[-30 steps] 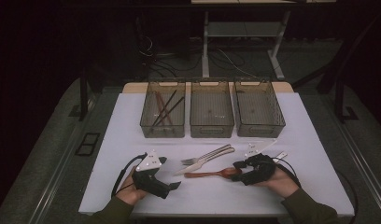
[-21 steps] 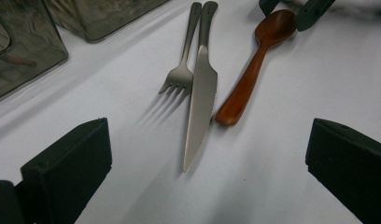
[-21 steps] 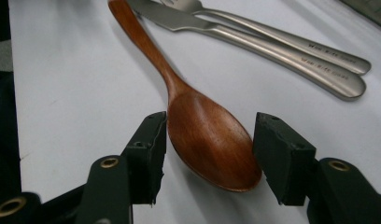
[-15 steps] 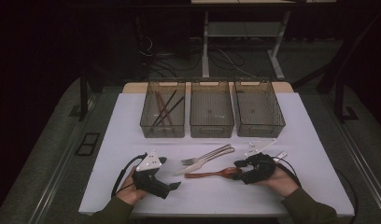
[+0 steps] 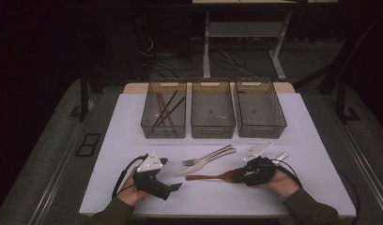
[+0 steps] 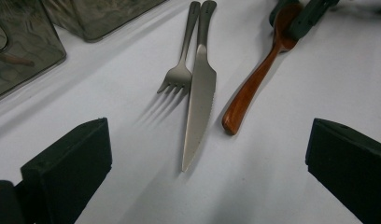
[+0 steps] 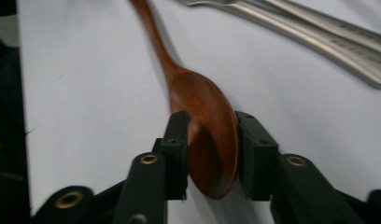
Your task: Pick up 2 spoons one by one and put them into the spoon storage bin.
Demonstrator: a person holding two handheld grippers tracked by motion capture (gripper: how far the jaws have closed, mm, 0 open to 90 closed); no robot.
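Observation:
A wooden spoon [image 5: 208,177] lies on the white table, bowl toward the right hand. My right gripper [image 5: 237,176] has just been closing its jaws, and in the right gripper view its pads [image 7: 178,140] press both edges of the spoon's bowl [image 7: 207,116]. My left gripper [image 5: 171,174] rests at the front left, open, its jaws spread wide with nothing between them. Ahead of it, in the left gripper view, lie a metal fork [image 6: 179,70], a metal knife [image 6: 200,93] and the spoon's handle [image 6: 254,84].
Three clear plastic bins stand in a row at the back: the left bin [image 5: 164,131] holds thin wooden sticks, while the middle bin [image 5: 213,131] and right bin [image 5: 262,131] look empty. The fork [image 5: 206,156] and knife [image 5: 203,165] lie side by side just behind the spoon.
Both hands stay where they were. The right gripper's jaws have drawn in around the spoon's bowl; the spoon, fork and knife have not shifted.

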